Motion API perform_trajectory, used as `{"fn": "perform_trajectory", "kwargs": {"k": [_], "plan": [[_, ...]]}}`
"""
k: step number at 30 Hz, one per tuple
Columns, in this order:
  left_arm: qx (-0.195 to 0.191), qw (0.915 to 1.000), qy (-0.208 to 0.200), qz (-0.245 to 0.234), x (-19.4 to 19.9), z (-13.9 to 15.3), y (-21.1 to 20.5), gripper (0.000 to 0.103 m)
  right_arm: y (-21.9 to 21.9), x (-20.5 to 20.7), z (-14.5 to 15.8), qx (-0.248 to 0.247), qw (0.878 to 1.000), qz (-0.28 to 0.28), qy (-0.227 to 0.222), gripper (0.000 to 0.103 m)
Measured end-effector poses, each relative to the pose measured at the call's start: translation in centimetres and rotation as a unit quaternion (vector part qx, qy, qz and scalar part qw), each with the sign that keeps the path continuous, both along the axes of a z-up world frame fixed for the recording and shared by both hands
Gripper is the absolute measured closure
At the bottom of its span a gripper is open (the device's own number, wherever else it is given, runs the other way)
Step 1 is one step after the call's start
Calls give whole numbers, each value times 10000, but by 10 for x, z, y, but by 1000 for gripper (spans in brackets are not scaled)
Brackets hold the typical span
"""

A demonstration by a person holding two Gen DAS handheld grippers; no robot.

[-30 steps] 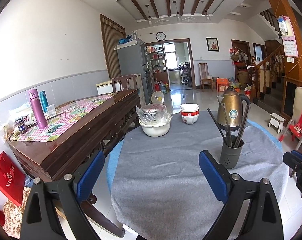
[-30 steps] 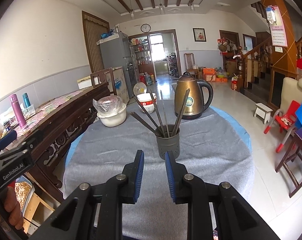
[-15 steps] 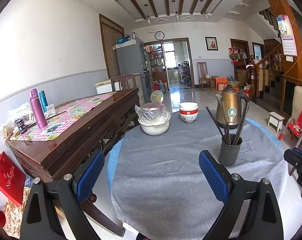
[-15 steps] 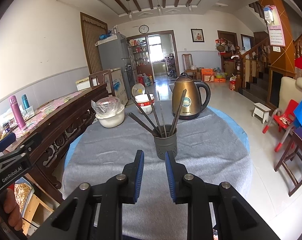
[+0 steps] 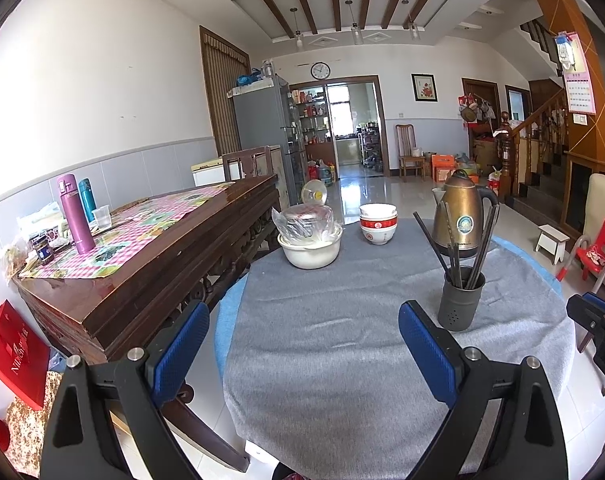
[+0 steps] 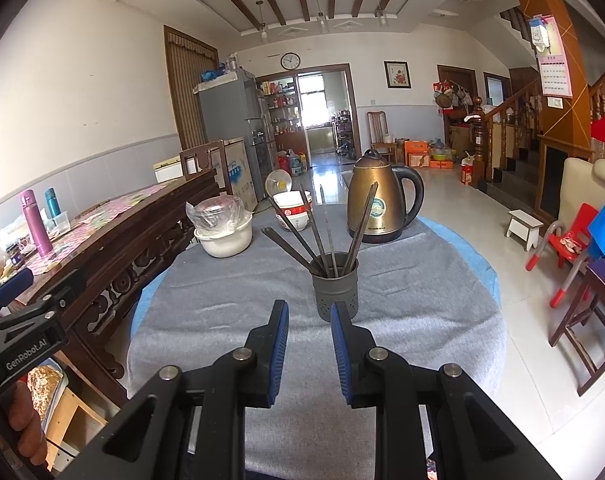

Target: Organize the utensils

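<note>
Standing: one holder (image 6: 335, 286), six chopsticks (image 6: 322, 232), two empty grippers.

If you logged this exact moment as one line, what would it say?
left gripper: open, empty | right gripper: narrow gap, empty, facing utensil holder | chopsticks: all in holder

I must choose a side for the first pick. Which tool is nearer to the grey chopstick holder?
Right. The right tool points straight at the chopstick holder, just short of it. The left tool sits farther left, with the holder off its right finger.
</note>
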State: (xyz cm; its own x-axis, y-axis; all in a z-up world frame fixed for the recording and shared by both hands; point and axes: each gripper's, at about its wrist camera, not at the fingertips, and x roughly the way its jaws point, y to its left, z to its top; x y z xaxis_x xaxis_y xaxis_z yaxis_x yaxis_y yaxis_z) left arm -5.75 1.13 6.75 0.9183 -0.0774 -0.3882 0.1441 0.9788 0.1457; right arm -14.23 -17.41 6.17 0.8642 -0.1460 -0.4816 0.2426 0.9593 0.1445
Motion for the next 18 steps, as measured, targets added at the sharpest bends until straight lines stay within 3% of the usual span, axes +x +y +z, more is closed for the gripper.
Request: {"fn": "perform_trajectory", "kwargs": {"k": [18], "plan": [[-51, 10000, 43, 48, 1, -2, 7, 7, 1, -1, 0, -9, 10000, 11, -43, 78]]}}
